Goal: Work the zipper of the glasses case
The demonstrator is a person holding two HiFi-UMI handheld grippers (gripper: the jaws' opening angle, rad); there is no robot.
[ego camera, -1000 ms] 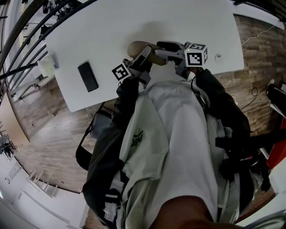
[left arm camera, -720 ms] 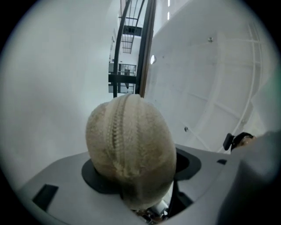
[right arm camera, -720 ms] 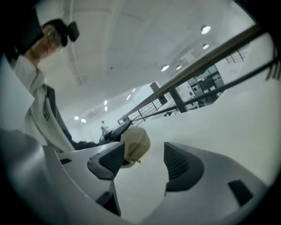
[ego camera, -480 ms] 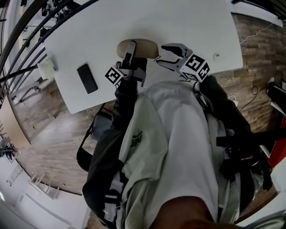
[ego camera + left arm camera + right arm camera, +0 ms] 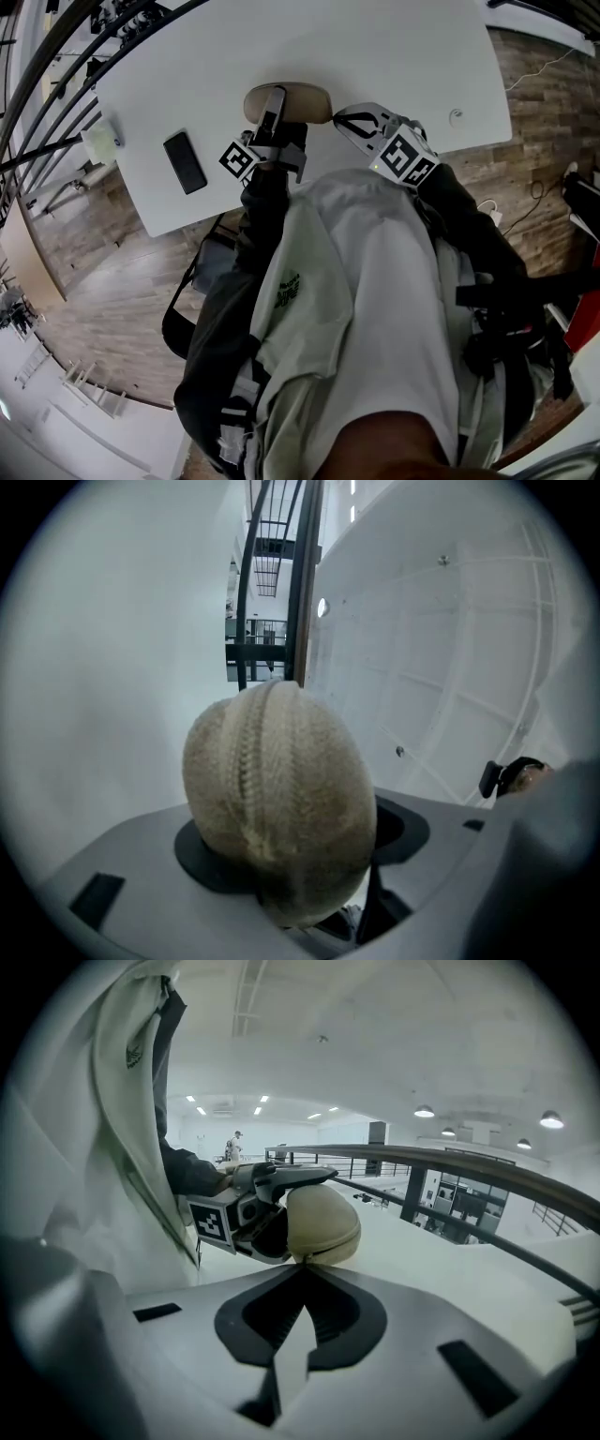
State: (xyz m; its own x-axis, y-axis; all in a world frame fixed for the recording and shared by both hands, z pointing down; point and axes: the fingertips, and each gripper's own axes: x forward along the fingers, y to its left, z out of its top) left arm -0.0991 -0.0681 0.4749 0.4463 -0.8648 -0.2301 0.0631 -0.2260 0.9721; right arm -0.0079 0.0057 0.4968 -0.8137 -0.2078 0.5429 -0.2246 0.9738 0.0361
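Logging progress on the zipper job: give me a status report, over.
Left gripper clamped on beige oval fabric glasses case. Right gripper just closed, shut at case's zipper; pull grip unclear. Black phone on white table, well aside.

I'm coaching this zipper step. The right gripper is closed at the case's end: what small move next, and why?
Probably a short, gentle pull of the right gripper along the zipper. Its jaws are shut with the tips at the seam of the beige fabric glasses case, which the left gripper clamps steady. Whether the pull tab is caught, I cannot tell.
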